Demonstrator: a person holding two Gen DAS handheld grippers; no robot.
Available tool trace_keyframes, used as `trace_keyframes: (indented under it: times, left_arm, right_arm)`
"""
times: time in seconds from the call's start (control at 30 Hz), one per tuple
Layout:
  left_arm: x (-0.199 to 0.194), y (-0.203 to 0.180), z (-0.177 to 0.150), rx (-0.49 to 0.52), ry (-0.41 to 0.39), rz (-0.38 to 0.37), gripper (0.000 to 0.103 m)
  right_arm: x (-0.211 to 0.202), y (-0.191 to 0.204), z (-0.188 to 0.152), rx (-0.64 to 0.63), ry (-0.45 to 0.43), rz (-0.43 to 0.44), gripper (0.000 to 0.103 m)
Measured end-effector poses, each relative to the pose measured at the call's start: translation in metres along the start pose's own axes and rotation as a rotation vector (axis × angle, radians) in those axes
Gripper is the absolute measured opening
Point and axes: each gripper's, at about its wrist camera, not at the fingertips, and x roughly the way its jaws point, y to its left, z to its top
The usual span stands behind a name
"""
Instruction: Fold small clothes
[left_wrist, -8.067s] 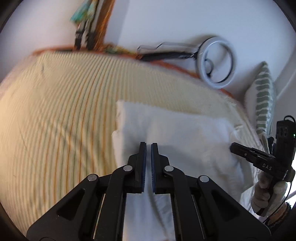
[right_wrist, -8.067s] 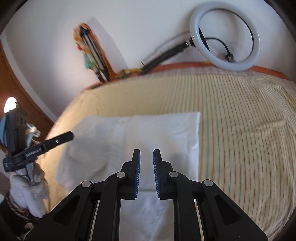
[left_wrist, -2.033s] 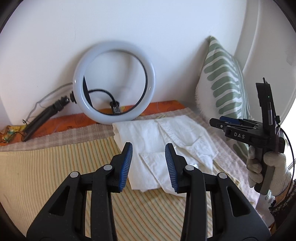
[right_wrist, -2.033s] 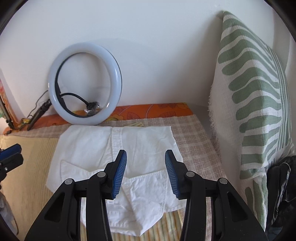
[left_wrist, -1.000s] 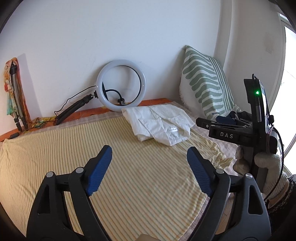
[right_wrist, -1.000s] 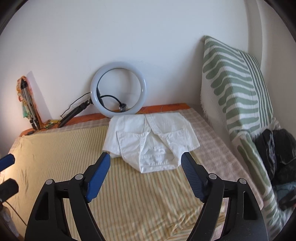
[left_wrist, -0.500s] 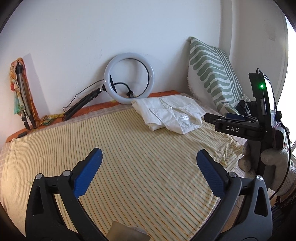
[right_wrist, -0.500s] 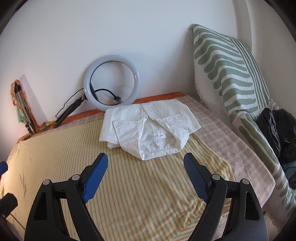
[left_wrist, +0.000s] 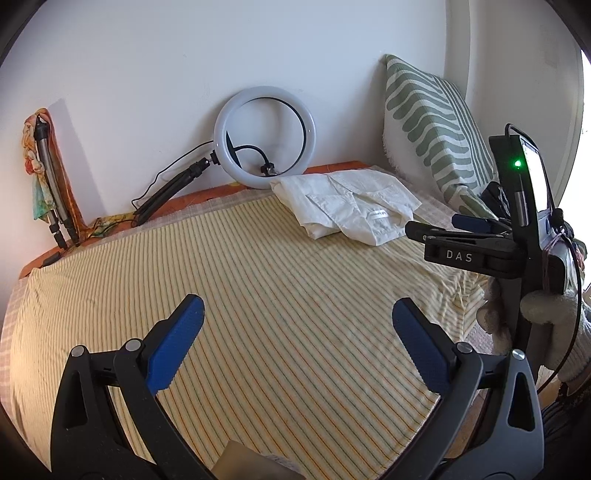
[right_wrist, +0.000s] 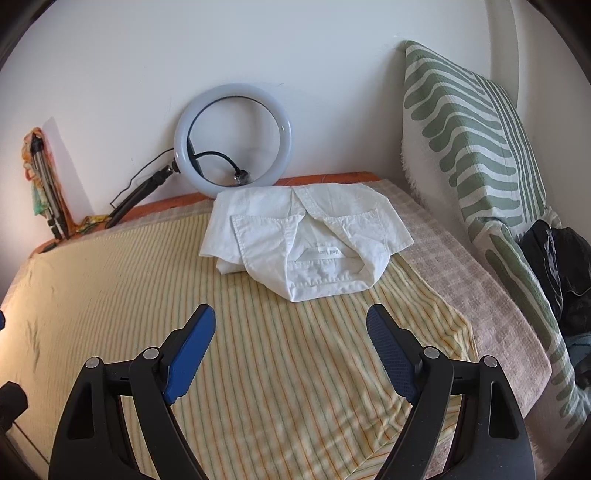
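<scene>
Both the left gripper (left_wrist: 295, 339) and right gripper (right_wrist: 291, 349) hover with fingers apart; the folded white shirt (right_wrist: 306, 240) at twelve o'clock looks loose and could slump open if nudged.

You see the white shirt (right_wrist: 306, 240) lying folded at the far side of the bed, toward the right. It is a loose, rumpled bundle, not a flat one. The collar opening faces you, and a white label with small text shows inside it. Two flaps with stitched hems lie over the top, one on the left and one on the right.
</scene>
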Motion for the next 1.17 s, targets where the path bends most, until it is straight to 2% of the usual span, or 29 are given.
trace_keyframes:
  times: [0.7,0.93,1.17]
  left_arm:
    - [-0.0013,0.0008,0.0024,0.001,0.007,-0.002,0.103]
    - [-0.0046,-0.0011,0.0016,0.018,-0.012,0.000,0.103]
    - [-0.0022,-0.0006,0.0009,0.000,-0.005,-0.028,0.103]
  right_arm:
    - [0.0083,-0.0040,-0.0011,0.031,0.022,0.026,0.084]
    - [0.0100,-0.0051,-0.0024,0.030,0.027,0.030,0.084]
    - [0.0100,-0.0073,-0.0022,0.037,0.025,0.029,0.084]
